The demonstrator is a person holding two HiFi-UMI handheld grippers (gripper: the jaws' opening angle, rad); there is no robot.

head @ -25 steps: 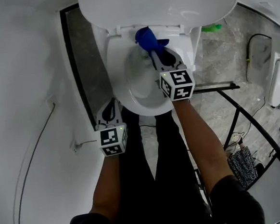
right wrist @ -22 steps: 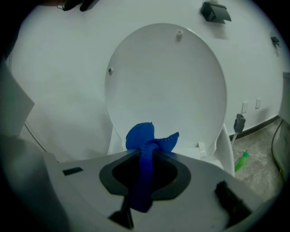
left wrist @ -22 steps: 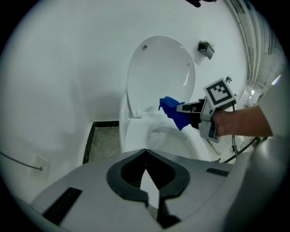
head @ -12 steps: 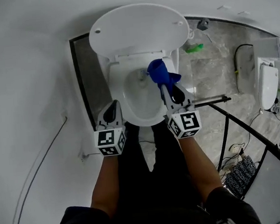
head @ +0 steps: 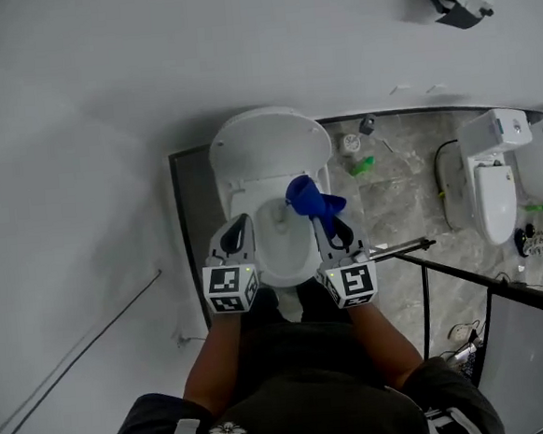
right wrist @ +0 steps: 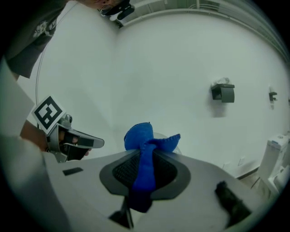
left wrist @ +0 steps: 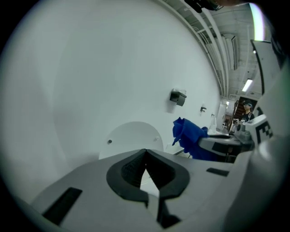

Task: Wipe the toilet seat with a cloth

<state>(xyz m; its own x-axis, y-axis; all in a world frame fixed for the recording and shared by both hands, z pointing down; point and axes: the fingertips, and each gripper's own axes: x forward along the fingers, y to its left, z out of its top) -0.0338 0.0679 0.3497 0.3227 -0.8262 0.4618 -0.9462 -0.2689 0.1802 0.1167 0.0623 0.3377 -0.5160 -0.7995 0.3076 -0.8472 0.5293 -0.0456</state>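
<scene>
My right gripper (head: 318, 219) is pinched tight on the cloth (head: 309, 199). The cloth is blue and bunched up. It sticks out past my tips, up in the air over the seat (head: 290, 275), and it is not touching it. My left gripper (head: 243, 221) is squeezed together with nothing in it, over the left side of the seat.

I think the cloth is soft and light, and it will flop and fold. It won't break. I hold it by one end, and that looks like a good spot, because the puffy part is free to rub. If I press it flat it should wipe more.

The lid (head: 268, 146) is up, so the seat is open to me. A green thing (head: 361, 166) lies on the floor to the right. A black rail (head: 425, 288) stands near my right arm. Another toilet (head: 494, 194) is farther right. None of these sit between me and the seat
</scene>
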